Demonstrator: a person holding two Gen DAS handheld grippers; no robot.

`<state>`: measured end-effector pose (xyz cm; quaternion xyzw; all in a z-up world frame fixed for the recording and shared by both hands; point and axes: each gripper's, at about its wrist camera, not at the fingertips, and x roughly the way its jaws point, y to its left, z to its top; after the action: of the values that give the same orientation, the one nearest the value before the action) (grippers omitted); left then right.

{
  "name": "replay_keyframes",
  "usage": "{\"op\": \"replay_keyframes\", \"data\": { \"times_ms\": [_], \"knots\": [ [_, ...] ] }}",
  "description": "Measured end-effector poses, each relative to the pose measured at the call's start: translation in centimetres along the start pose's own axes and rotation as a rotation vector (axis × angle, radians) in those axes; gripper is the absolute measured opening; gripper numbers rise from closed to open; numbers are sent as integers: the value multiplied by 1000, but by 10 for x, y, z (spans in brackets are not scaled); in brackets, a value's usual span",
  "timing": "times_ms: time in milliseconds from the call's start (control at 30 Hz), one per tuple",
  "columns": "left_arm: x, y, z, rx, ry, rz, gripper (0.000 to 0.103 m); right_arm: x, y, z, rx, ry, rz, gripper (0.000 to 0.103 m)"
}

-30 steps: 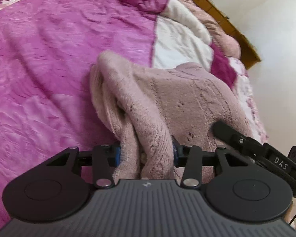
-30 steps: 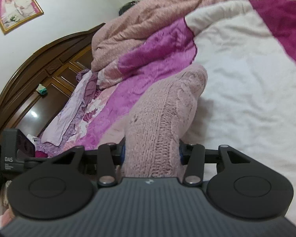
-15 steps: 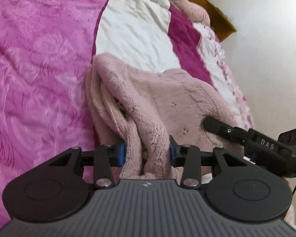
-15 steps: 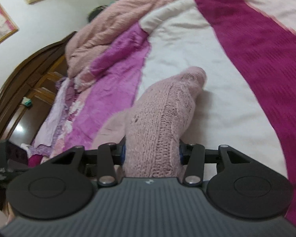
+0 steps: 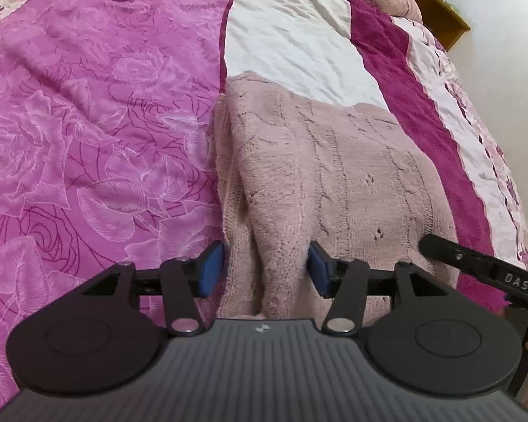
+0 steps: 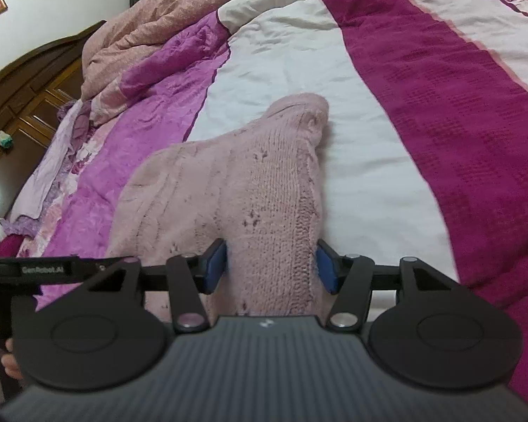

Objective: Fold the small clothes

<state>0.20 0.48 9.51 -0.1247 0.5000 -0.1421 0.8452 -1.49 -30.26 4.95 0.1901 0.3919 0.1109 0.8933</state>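
Note:
A pale pink knitted sweater [image 5: 334, 168] lies spread on the bed, over the white and magenta stripes. It also shows in the right wrist view [image 6: 236, 190]. My left gripper [image 5: 266, 270] is shut on the sweater's near left edge, with bunched knit between its blue pads [image 5: 211, 269]. My right gripper [image 6: 270, 270] is shut on the sweater's near right edge, knit filling the gap between its pads [image 6: 325, 270]. The other gripper shows at the right edge of the left view [image 5: 482, 263] and at the left edge of the right view [image 6: 42, 269].
The bedspread [image 5: 88, 123] has magenta rose-print, white and dark pink stripes. A rumpled pink quilt [image 6: 179, 28] is heaped at the head of the bed. A dark wooden headboard and cabinet [image 6: 28, 91] stand at the left. A white wall [image 5: 510, 35] runs along the bed's right side.
Both grippers have lowered the sweater toward the bed. It hung bunched and lifted before; now it lies spread flatter on the bedspread, and the jaws stand a little wider around the knit.

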Motion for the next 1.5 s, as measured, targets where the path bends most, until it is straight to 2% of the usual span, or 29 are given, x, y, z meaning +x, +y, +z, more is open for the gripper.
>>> {"op": "replay_keyframes", "data": {
  "times_ms": [167, 300, 533, 700, 767, 833, 933, 967, 1033, 1100, 1267, 1500],
  "knots": [
    [-10, -10, 16, 28, -46, 46, 61, -12, -8, 14, 14, -54, -6, 57],
    [2, -17, 32, 80, -60, 102, 65, -2, -6, 28, 3, -81, 2, 56],
    [33, -7, 49, 126, -65, 239, 74, 41, 18, 23, -100, -4, -42, 57],
    [20, 7, 57, 58, -44, 192, 74, 32, 26, 29, -169, 9, -58, 57],
    [8, 3, 59, 49, -72, 187, 73, 26, 23, 34, -153, -7, -49, 57],
    [-4, -5, 63, 81, -121, 185, 73, 22, 21, 39, -142, -39, -38, 57],
    [-9, -21, 68, 118, -191, 213, 67, 28, 22, 43, -147, -60, -30, 52],
    [-7, -27, 69, 132, -209, 235, 58, 32, 24, 44, -154, -54, -33, 49],
    [2, -34, 72, 140, -204, 250, 50, 43, 28, 42, -169, -36, -48, 49],
    [17, -35, 75, 124, -175, 215, 44, 53, 30, 40, -171, -28, -57, 49],
    [61, -25, 77, 100, -108, 261, 43, 66, 29, 41, -134, -33, -68, 49],
    [67, -18, 84, 94, -100, 244, 44, 65, 29, 40, -122, -46, -69, 50]
  ]
}}
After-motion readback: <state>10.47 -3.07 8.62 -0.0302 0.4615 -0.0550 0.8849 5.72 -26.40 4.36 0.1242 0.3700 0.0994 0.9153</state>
